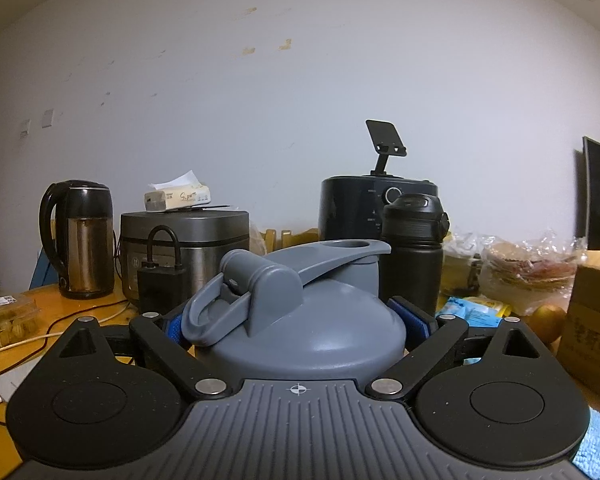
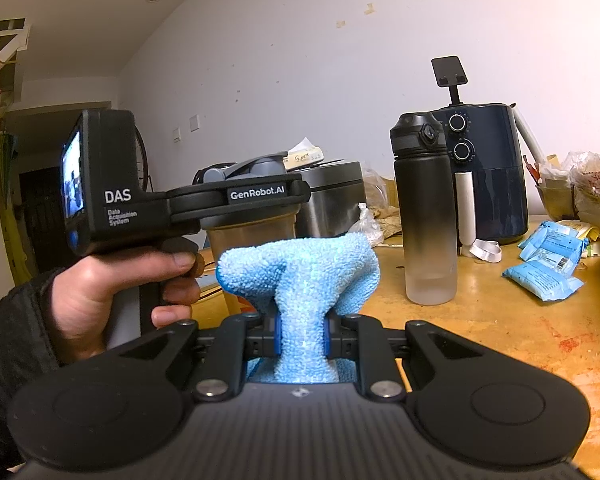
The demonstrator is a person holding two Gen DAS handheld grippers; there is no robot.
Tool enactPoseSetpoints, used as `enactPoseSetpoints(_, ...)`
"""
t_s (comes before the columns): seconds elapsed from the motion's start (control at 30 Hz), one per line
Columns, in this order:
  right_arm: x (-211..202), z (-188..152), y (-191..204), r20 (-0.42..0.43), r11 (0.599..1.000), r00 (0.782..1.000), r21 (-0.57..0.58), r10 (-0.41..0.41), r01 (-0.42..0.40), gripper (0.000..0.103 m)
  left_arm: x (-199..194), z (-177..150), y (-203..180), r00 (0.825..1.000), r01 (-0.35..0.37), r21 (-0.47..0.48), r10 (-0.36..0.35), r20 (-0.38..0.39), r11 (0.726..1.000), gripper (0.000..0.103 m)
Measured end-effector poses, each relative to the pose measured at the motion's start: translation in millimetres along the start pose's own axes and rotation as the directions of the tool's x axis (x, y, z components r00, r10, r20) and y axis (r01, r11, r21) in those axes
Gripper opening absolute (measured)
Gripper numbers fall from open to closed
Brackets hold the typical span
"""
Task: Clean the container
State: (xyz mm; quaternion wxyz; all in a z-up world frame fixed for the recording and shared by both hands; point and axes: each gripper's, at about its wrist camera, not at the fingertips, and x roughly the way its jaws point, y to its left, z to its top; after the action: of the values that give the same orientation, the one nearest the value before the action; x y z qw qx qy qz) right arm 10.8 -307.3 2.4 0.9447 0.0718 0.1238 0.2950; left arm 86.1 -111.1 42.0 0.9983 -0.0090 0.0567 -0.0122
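**Shaker gripped at the lid, cloth ready beside it**

Shaker (image 2: 252, 220) was the container to clean, and at this moment I had it in the left gripper (image 1: 296, 320), raised off the table (image 2: 500, 320) by the look of the right view. The blue pads (image 1: 414, 318) sat against either side of its grey lid (image 1: 300, 320), just below the flip cap, so the jaws were spread wide but pinching the lid. From the right camera I could see the hand (image 2: 112, 280) wrapped round the left gripper's handle and the translucent cup hanging under the jaws, in front of the rice cooker (image 2: 332, 196).

My right gripper (image 2: 302, 336) was pressed together on a blue cloth (image 2: 300, 268); the bunched end stood up past the fingertips, close in front of the cup. I could not tell whether it touched the wall.

I judged the step to be the start of wiping: container steadied, cloth presented, no clear contact yet. The next move called for bringing the cloth onto the cup's side and rubbing while the left grip held firm, since a hold on the lid alone could let the cup twist or slip. The black bottle (image 2: 426, 208) stood near on the right and would need a clear berth.
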Motion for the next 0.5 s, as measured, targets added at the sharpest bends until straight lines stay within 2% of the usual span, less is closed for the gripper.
enactPoseSetpoints(0.5,1.7,0.0,1.1,0.0,1.0,1.0,0.004,-0.002,0.002,0.015,-0.7,-2.2,8.1,0.995,0.096,0.01,-0.096,0.007,0.995,0.095)
